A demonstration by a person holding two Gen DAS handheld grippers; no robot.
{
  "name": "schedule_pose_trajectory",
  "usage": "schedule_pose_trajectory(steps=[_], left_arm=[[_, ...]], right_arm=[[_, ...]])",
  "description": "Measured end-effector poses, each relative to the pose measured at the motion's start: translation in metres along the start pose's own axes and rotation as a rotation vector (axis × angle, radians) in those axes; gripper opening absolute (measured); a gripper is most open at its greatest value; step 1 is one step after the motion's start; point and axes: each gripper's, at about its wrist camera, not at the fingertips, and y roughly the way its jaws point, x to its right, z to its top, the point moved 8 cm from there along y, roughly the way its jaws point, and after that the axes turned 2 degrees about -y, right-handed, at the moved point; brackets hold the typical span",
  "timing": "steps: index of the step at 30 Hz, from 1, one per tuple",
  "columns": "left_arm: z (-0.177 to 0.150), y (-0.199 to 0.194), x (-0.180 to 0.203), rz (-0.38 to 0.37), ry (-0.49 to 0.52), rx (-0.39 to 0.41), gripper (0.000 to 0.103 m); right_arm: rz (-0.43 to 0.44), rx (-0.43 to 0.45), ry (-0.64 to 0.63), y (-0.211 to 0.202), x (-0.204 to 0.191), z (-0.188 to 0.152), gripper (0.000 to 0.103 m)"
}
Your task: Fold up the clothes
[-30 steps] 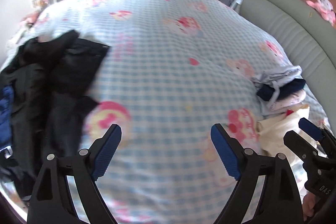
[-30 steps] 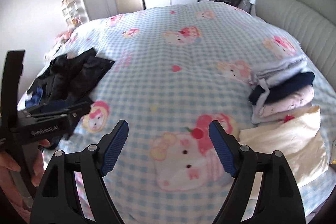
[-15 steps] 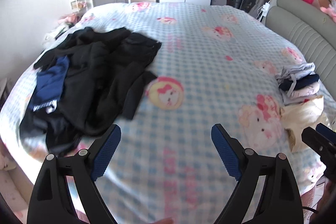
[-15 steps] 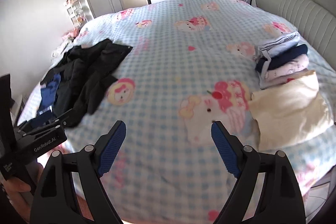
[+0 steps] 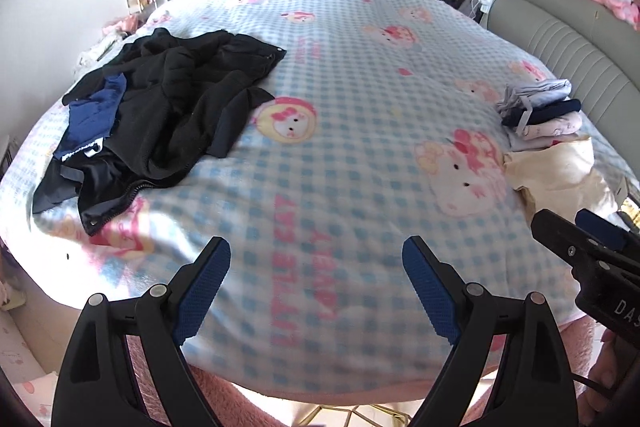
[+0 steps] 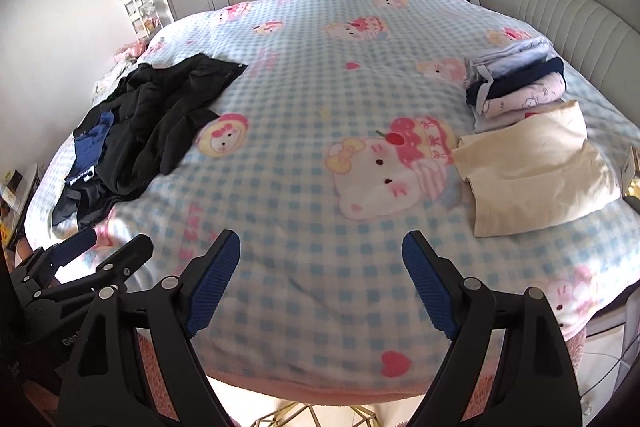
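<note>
Both grippers, left gripper (image 5: 316, 279) & right gripper (image 6: 320, 275): jaws wide, empty. Black clothes pile (image 5: 168, 107) on bed (image 5: 360, 67) looks soft, floppy, tangled; prob best pinched at a free hem/edge.

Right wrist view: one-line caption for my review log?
Open right gripper above checked blanket; unfolded dark clothes left, folded stack right.

One dark clothes heap (image 5: 160, 107), one folded stack (image 6: 516, 83), one cream piece (image 6: 536, 167)
</note>
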Motion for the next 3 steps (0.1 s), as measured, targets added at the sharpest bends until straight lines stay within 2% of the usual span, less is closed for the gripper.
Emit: schedule_pose_trajectory(steps=[3], left_arm=[[0.0008,-0.0049,0.0003,0.012,-0.008,0.017,0.09]], right_arm=[[-0.017,0.007,0.012,-0.0026,0.0089,0.0015,0.085]])
